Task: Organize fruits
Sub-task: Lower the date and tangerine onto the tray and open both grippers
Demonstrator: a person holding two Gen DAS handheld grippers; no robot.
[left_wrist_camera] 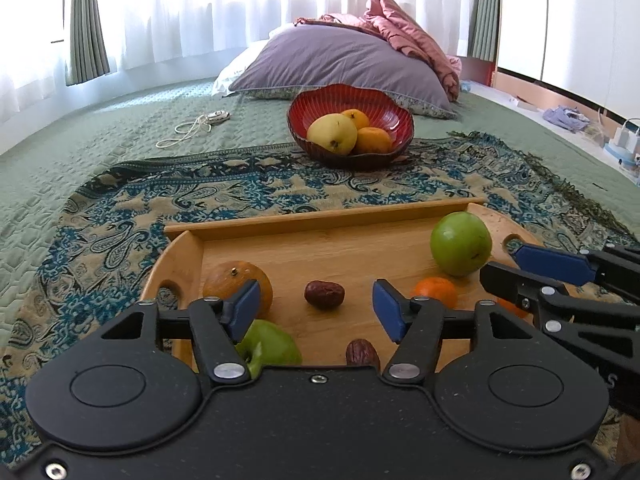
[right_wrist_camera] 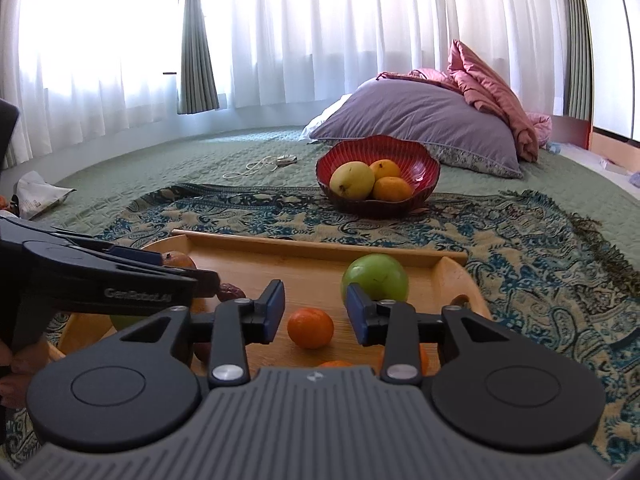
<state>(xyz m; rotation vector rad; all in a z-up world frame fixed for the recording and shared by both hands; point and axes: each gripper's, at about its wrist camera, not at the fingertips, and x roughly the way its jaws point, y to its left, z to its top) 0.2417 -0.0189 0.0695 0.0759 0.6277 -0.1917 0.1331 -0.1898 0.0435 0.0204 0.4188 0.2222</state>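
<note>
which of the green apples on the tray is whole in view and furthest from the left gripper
The green apple at the tray's far right corner. The other green apple lies at the near left, partly hidden behind the left gripper.

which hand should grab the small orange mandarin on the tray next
Right. Its open claw frames the mandarin; the left claw is lined up on a date.
</note>
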